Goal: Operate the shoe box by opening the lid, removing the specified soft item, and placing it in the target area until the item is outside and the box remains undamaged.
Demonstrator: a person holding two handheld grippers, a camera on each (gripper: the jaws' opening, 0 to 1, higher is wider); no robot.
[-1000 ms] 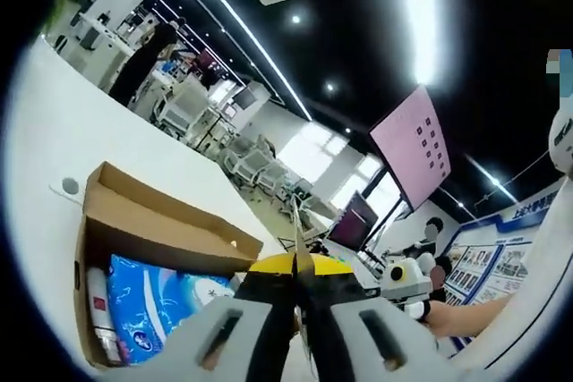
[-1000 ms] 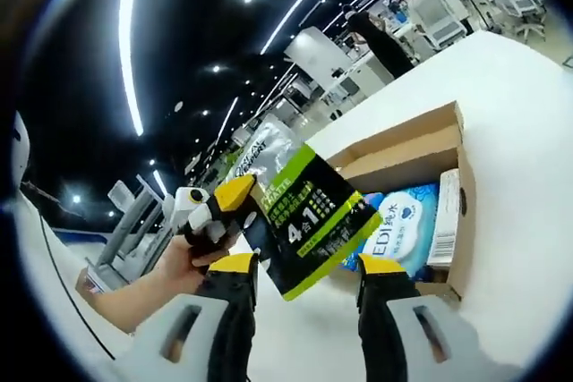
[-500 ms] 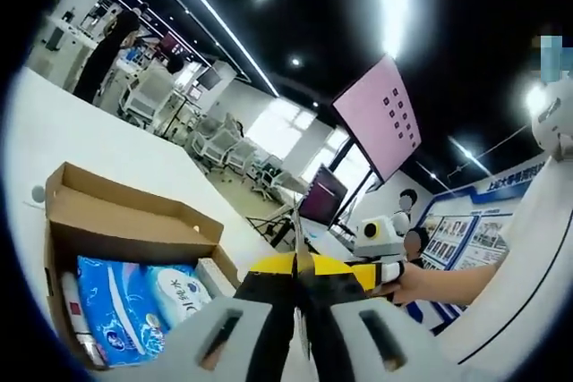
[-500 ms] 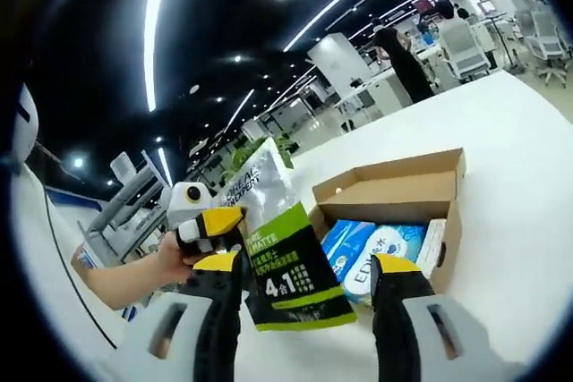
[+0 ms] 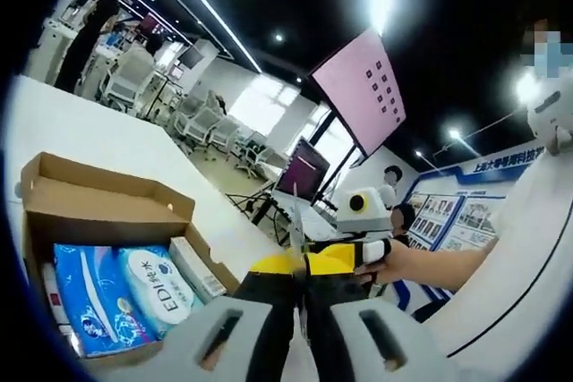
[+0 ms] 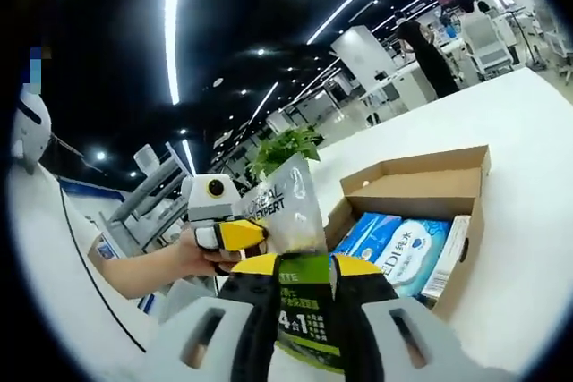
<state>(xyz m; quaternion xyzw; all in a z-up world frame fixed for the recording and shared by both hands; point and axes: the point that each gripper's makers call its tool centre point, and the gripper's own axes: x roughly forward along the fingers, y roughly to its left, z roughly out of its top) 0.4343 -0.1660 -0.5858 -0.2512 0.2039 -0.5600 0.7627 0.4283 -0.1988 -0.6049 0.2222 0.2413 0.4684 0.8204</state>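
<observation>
Pouch (image 6: 300,248), a soft green-and-grey pack, is held in the air left of the open shoe box (image 6: 421,187), outside it. The left gripper (image 6: 240,235) is clamped on its edge; the right gripper (image 6: 303,267) is closed around its lower part. One grip should be released before the pouch is lowered, to avoid tearing. Blue wipes packs (image 5: 112,288) remain inside the box on the white table (image 6: 501,131).

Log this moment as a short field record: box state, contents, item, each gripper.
box: cardboard shoe box on white table, lid open
contents: blue wipe packs inside
item: grey-green pouch, outside box, held up
left gripper: shut on pouch's upper edge
right gripper: fingers closed on pouch lower down
hand: holding left gripper
</observation>
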